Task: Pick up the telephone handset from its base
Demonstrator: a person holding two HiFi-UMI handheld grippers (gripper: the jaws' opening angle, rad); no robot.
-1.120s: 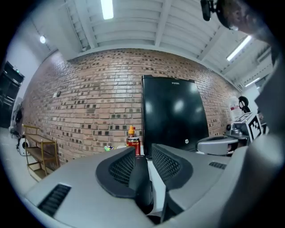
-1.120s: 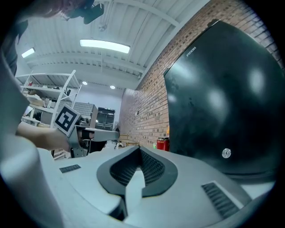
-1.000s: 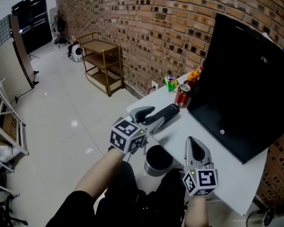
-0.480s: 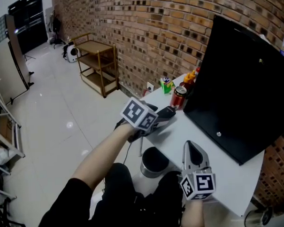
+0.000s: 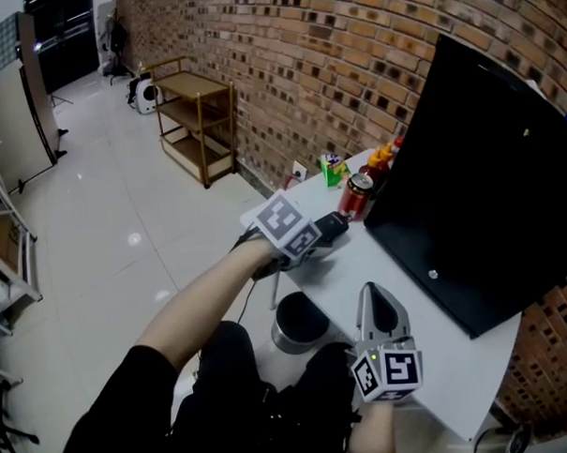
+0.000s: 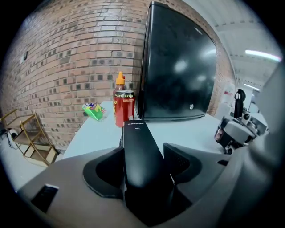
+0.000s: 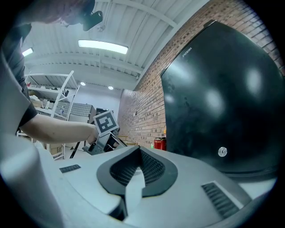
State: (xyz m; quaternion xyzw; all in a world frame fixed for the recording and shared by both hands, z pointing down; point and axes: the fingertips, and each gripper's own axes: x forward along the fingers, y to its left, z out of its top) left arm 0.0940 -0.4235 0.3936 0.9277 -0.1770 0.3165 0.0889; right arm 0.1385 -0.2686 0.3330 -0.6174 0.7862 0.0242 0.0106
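Between the left gripper's (image 6: 142, 151) jaws, the black handset (image 6: 136, 133) lies lengthwise on the white table (image 5: 439, 355), nose toward the red can (image 6: 124, 107) at 12 o'clock. I read those jaws as spread wide and closing, pads not clearly pressing yet. Right gripper (image 7: 138, 151) sits at 5 o'clock from the handset, jaws pressed together, empty.

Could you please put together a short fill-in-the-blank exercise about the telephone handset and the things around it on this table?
1. The telephone handset is ____ in colour.
2. Just beyond the handset, a ____ can stands upright on the table.
3. The jaws of the right gripper are ____, with nothing between them.
4. The wall behind the table is built of ____.

Missing words: black; red; shut; brick.
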